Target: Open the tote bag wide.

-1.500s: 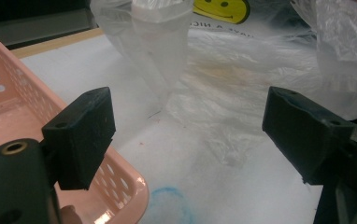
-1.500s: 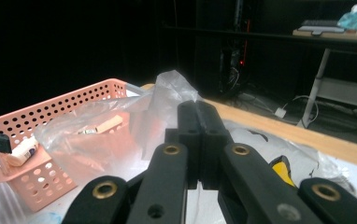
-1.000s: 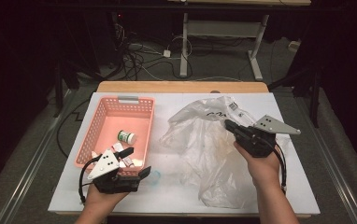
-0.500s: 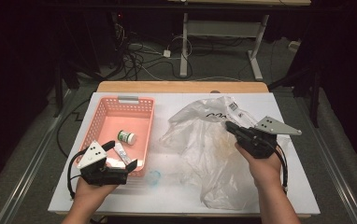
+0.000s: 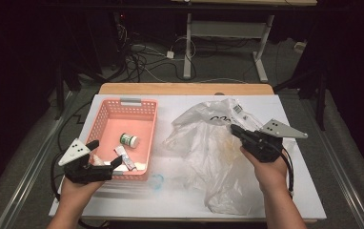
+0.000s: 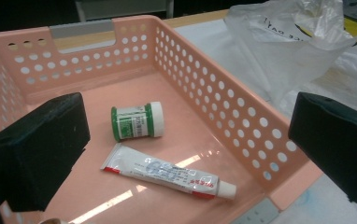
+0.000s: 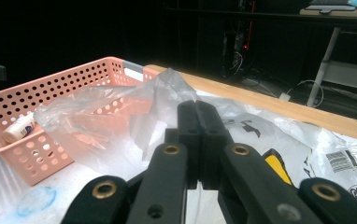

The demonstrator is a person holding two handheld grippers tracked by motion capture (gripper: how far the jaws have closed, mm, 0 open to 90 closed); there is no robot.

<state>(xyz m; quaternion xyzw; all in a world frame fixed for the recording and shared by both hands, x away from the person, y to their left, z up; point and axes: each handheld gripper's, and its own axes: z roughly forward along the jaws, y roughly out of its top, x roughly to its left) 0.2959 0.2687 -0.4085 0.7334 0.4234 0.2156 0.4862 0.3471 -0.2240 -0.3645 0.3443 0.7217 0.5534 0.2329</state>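
Observation:
A pink perforated basket (image 5: pixel 154 129) sits on the left of the white table top. On its floor lie a green-and-white jar (image 5: pixel 129 140) on its side and a white tube (image 5: pixel 124 158). My left gripper (image 5: pixel 106 153) hovers at the basket's near-left corner, open and holding nothing. In the left gripper view its jaws stand wide apart, framing the jar (image 6: pixel 137 121) and the tube (image 6: pixel 167 171). A crumpled clear plastic bag (image 5: pixel 208 143) spreads right of the basket. My right gripper (image 5: pixel 233 129) is shut on the bag's upper edge (image 7: pixel 167 81), which is lifted.
A small white bottle (image 7: pixel 20 128) lies against the basket wall (image 7: pixel 50 88). A blue smudge (image 5: pixel 157 181) marks the table in front of the basket. A wooden strip (image 5: pixel 185 88) edges the far side. Desk legs and cables lie on the dark floor behind.
My left gripper has moved left along the basket's near edge toward its corner. The right gripper and the bag have stayed put.

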